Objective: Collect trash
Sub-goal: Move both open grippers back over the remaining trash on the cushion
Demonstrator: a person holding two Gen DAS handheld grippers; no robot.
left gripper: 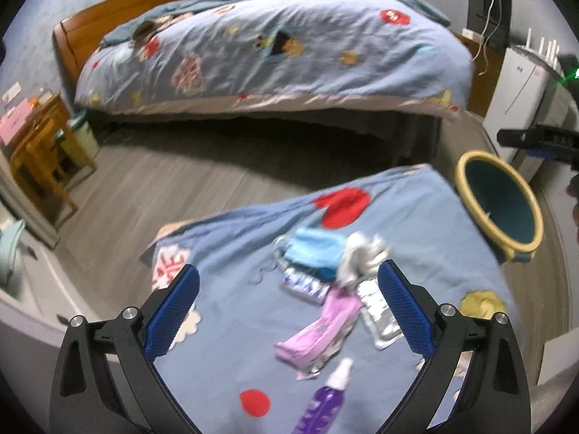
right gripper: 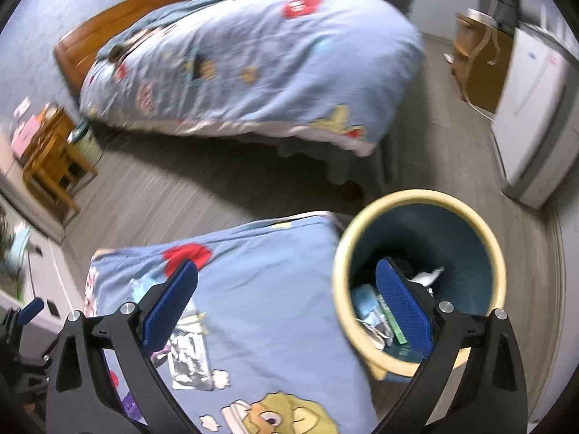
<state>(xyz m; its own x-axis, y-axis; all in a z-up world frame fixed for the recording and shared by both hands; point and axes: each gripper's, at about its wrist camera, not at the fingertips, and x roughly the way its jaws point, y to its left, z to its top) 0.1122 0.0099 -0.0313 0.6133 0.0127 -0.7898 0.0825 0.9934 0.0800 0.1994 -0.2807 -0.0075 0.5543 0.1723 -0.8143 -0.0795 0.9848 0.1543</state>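
Trash lies on a blue patterned cloth [left gripper: 231, 311]: a blue face mask [left gripper: 316, 251], a crumpled white tissue [left gripper: 360, 256], a purple-white wrapper [left gripper: 304, 285], a pink packet [left gripper: 318, 332], a silver blister pack [left gripper: 378, 313] and a purple spray bottle [left gripper: 322, 405]. My left gripper [left gripper: 287, 289] is open and empty just above this pile. A yellow-rimmed teal bin [right gripper: 365, 224] stands right of the cloth and holds a mask and other scraps [right gripper: 372, 311]. My right gripper [right gripper: 286, 284] is open and empty, its right finger [right gripper: 401, 307] over the bin's mouth. The bin also shows in the left wrist view [left gripper: 466, 188].
A bed [left gripper: 275, 50] with a matching blue cover fills the back. A wooden chair [left gripper: 43, 152] and small green bin [left gripper: 85, 133] stand at left. A white appliance [right gripper: 535, 108] and wooden cabinet [right gripper: 481, 65] stand at right. Grey wood floor [left gripper: 173, 181] lies between.
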